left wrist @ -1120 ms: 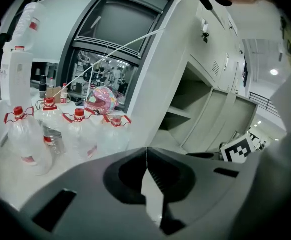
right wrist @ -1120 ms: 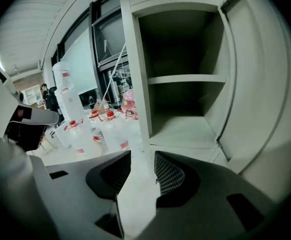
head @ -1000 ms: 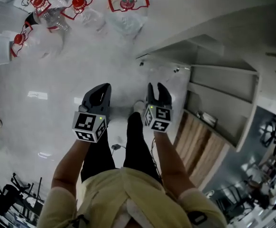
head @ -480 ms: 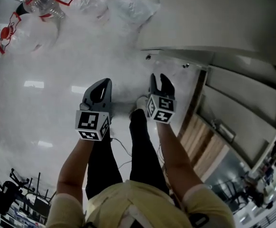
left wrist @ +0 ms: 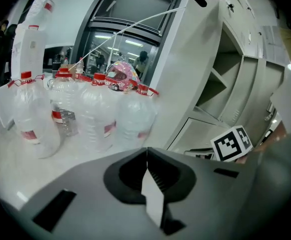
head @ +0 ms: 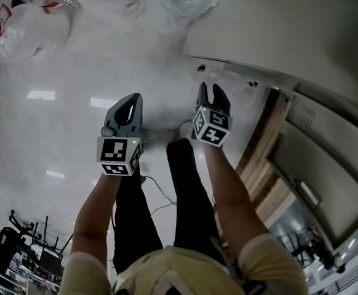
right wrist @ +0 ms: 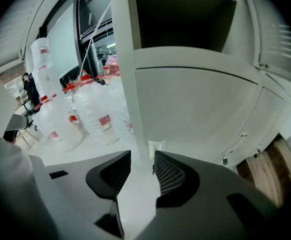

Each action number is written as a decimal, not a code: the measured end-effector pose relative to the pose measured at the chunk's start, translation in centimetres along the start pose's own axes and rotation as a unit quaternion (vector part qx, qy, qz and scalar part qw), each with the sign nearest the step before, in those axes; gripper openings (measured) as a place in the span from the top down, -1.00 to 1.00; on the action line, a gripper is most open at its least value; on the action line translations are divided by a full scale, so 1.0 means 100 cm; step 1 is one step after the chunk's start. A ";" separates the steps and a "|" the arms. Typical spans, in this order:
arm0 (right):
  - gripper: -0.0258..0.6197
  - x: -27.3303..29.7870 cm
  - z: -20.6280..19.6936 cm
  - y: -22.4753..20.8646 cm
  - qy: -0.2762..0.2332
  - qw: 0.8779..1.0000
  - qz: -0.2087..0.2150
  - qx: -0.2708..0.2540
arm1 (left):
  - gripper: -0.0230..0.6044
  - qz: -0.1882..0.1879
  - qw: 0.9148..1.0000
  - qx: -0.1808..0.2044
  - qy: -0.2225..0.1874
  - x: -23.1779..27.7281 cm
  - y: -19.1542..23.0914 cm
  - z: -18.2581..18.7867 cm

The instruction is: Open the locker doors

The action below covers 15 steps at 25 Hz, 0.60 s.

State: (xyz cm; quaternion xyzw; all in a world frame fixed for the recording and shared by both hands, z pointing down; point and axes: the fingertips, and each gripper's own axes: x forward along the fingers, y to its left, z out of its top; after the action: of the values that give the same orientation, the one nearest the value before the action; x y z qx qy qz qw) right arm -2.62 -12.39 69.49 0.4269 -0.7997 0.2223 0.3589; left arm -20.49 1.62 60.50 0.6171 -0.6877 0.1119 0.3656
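We hold the left gripper [head: 130, 100] with jaws pressed together on nothing and the right gripper [head: 210, 90] with jaws apart and empty, both above the floor [head: 43, 128]. The locker [right wrist: 195, 109] stands just ahead of the right one, its upper compartment [right wrist: 185, 19] open. Bottles [left wrist: 93, 116] stand to the left.

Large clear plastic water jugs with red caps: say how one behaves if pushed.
The large clear plastic water jugs stand upright on broad bases, so one would probably slide on the glossy white floor rather than tip. Their thin walls likely flex. Fill level can't be told, so weight is uncertain.
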 end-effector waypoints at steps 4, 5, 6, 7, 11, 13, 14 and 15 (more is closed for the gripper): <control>0.48 0.027 -0.004 0.000 0.001 1.000 -0.014 0.012 | 0.91 0.007 1.000 0.001 -0.003 0.018 0.015 -0.005; 0.48 0.033 -0.003 0.000 0.000 1.000 -0.017 0.014 | 0.91 0.008 1.000 0.001 -0.005 0.023 0.017 -0.006; 0.48 0.039 -0.003 0.000 -0.002 1.000 -0.020 0.015 | 0.91 0.009 1.000 0.004 -0.006 0.027 0.019 -0.008; 0.48 0.045 -0.004 -0.002 -0.002 1.000 -0.022 0.016 | 0.92 0.009 1.000 0.007 -0.007 0.031 0.020 -0.011; 0.47 0.063 -0.013 -0.013 -0.005 0.998 -0.040 0.039 | 0.91 0.013 1.000 0.013 -0.006 0.042 0.022 -0.024; 0.47 0.070 -0.013 -0.017 -0.012 0.997 -0.046 0.061 | 0.91 0.017 1.000 0.013 -0.005 0.046 0.023 -0.030; 0.48 0.074 -0.011 -0.018 -0.017 0.996 -0.047 0.073 | 0.91 0.017 1.000 0.015 -0.005 0.048 0.024 -0.031; 0.48 0.077 -0.010 -0.017 -0.020 0.995 -0.046 0.082 | 0.91 0.016 1.000 0.018 -0.007 0.050 0.024 -0.031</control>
State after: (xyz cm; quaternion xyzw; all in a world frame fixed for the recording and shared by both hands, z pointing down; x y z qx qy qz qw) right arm -3.69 -16.66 76.08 0.4957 -0.7653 0.2618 0.3164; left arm -21.47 0.17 66.60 0.6132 -0.6979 0.1256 0.3482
